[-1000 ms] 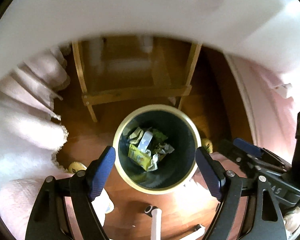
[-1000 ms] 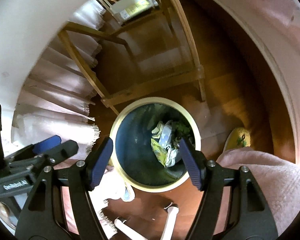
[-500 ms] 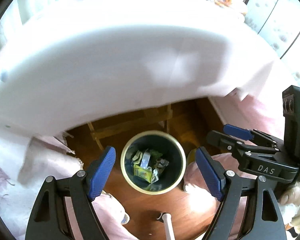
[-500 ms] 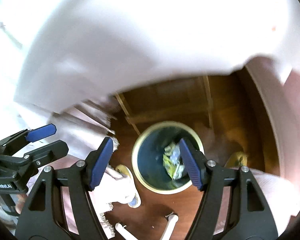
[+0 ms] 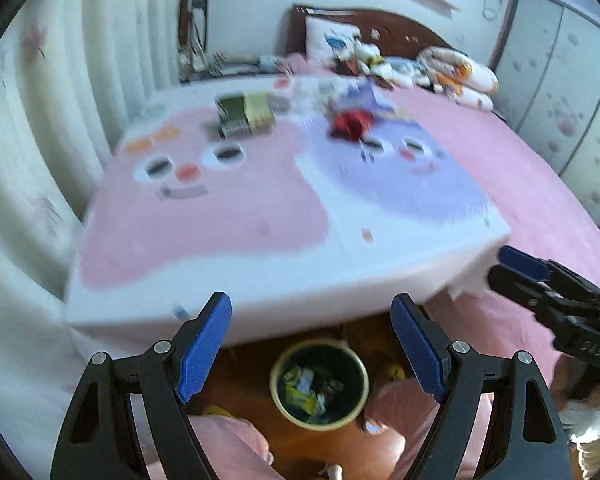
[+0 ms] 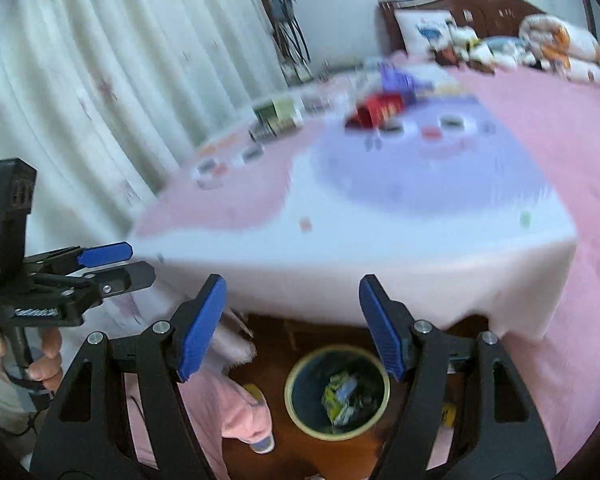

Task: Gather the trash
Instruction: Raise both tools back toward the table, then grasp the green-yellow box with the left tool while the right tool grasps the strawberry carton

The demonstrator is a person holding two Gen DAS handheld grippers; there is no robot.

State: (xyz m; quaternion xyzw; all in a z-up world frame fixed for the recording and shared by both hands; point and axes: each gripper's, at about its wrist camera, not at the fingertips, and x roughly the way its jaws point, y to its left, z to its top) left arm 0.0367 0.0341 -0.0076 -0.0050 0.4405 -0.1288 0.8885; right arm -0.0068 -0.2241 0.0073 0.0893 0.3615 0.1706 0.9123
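Observation:
A round dark bin [image 5: 275, 380] [image 6: 290, 396] with a cream rim stands on the wooden floor below the table's near edge. Crumpled wrappers [image 5: 304, 392] [image 6: 340, 396] lie inside it. On the table's cartoon cloth [image 5: 220, 220] [image 6: 380, 232], at the far side, lie a green and yellow packet [image 5: 244, 114] [image 6: 278, 118] and a red wrapper [image 5: 350, 122] [image 6: 378, 110], both blurred. My left gripper [image 5: 312, 344] hangs open and empty above the bin. My right gripper [image 6: 291, 328] is open and empty too. Each gripper shows at the edge of the other's view.
A bed with a pink cover [image 5: 532, 168] [image 6: 560, 120] runs along the right, with pillows and soft toys at its headboard. White curtains [image 5: 40, 120] [image 6: 80, 80] hang on the left. The person's pink-clad legs [image 5: 228, 440] [image 6: 240, 408] stand beside the bin.
Both grippers have risen from close over the bin, under the table's edge, to above table height. The table top and the room came into view, and the bin looks smaller.

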